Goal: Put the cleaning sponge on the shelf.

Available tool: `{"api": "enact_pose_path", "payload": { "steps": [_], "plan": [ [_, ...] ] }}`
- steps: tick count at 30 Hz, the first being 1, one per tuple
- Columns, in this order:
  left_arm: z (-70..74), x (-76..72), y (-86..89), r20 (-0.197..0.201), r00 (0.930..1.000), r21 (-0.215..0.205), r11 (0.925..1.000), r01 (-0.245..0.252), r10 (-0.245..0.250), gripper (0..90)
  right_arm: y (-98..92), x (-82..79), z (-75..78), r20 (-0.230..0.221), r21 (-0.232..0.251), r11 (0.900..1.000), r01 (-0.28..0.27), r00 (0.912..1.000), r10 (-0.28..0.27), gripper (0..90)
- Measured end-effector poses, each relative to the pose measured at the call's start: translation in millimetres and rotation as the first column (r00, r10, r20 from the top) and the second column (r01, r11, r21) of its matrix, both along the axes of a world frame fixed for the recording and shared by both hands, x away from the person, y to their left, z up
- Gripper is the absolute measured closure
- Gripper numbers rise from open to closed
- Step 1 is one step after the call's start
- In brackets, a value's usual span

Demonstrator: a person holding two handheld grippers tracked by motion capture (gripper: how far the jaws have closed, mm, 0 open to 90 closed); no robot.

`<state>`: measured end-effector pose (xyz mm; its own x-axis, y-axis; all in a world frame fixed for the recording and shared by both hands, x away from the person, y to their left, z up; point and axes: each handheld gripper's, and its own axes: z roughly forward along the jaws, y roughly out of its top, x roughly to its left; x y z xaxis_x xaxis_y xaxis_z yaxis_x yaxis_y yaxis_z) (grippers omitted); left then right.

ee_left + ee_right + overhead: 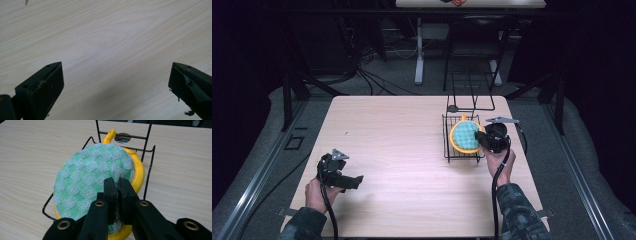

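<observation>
Over at the right side of the pale wood-grain table (402, 150), right gripper (492, 137) pinching the near edge of a round green-and-white checked scrubbing pad (92, 180) — jaws pressed tight together on the fabric. Pad lying across a yellow round pan-like dish with a looped handle (138, 173), handle loop pointing away toward the far wires. Dish and pad sitting inside a black wire rack (462, 156), tall wire uprights rising at its far end. Seen from above as a teal disc with a yellow rim, right hand (499, 165) just behind it.

Left gripper (343, 179) down at the near left corner of the table, well apart from the rack — jaws spread wide, nothing between them, bare wood grain below. Left hand (314, 195) wrapped round the handle, black cable (329, 215) trailing back past a camouflage-patterned sleeve (302, 227).
</observation>
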<state>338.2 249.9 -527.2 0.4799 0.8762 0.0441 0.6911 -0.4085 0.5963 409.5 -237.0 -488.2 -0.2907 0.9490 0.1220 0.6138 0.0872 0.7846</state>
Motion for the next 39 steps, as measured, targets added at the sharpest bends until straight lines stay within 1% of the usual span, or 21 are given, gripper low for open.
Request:
{"api": "enact_pose_path", "payload": {
  "steps": [8,10,17,18,19,20,21,22,24,26,27,32,39],
  "plan": [
    [-0.2,0.5,-0.4,-0.005,1.0,0.002,1.0,0.005,-0.005,0.0,1.6,4.5,-5.4,-0.007,0.004,1.0,0.003,1.0,-0.003,86.1],
    [-0.2,0.5,-0.5,-0.004,1.0,0.002,1.0,0.005,-0.005,0.0,2.3,5.1,-6.6,-0.011,0.013,1.0,0.004,0.9999,-0.004,86.1],
    [-0.3,0.6,-0.5,-0.005,1.0,0.003,1.0,0.006,-0.006,0.0,3.7,7.8,-10.5,-0.017,0.011,1.0,0.006,0.9998,-0.006,86.2],
    [-0.3,0.6,-0.5,-0.005,1.0,0.003,1.0,0.005,-0.005,0.0,4.1,8.1,-11.0,-0.02,0.019,1.0,0.011,0.9997,-0.01,86.3],
    [-0.3,0.6,-0.5,-0.005,1.0,0.003,1.0,0.006,-0.006,0.0,3.4,8.8,-11.7,-0.017,0.008,1.0,0.012,0.9998,-0.012,86.4],
    [-0.3,0.6,-0.5,-0.005,1.0,0.003,1.0,0.006,-0.006,0.0,4.1,9.1,-12.5,-0.025,0.019,1.0,0.015,0.9996,-0.014,86.6],
    [-0.4,0.6,-0.6,-0.005,1.0,0.004,1.0,0.007,-0.007,0.0,3.3,9.8,-13.4,-0.021,0.01,1.0,0.014,0.9997,-0.014,86.7],
    [-0.4,0.6,-0.6,-0.005,1.0,0.007,1.0,0.007,-0.007,0.0,4.1,10.4,-14.5,-0.022,0.019,1.0,0.014,0.9997,-0.014,86.8],
    [-0.4,0.5,-0.6,-0.002,1.0,0.005,1.0,0.007,-0.007,0.0,3.2,11.3,-15.9,-0.018,0.007,1.0,0.017,0.9997,-0.016,86.8],
    [-0.3,0.3,-0.4,-0.005,1.0,0.002,1.0,0.005,-0.005,0.0,3.7,12.1,-17.3,-0.023,0.021,0.999,0.025,0.9995,-0.024,86.8],
    [-0.2,0.4,-0.2,-0.004,1.0,0.004,1.0,0.007,-0.007,0.0,2.6,12.9,-17.9,-0.02,0.015,1.0,0.022,0.9996,-0.021,86.8],
    [-0.2,0.3,-0.3,-0.003,1.0,0.006,0.9999,0.008,-0.008,0.0,2.5,15.3,-21.9,-0.033,0.031,0.999,0.032,0.999,-0.031,86.8],
    [-0.5,0.3,-0.6,-0.003,1.0,0.007,0.9999,0.009,-0.009,0.0,2.4,18.0,-25.6,-0.039,0.034,0.999,0.043,0.9984,-0.041,86.8]
  ]
}}
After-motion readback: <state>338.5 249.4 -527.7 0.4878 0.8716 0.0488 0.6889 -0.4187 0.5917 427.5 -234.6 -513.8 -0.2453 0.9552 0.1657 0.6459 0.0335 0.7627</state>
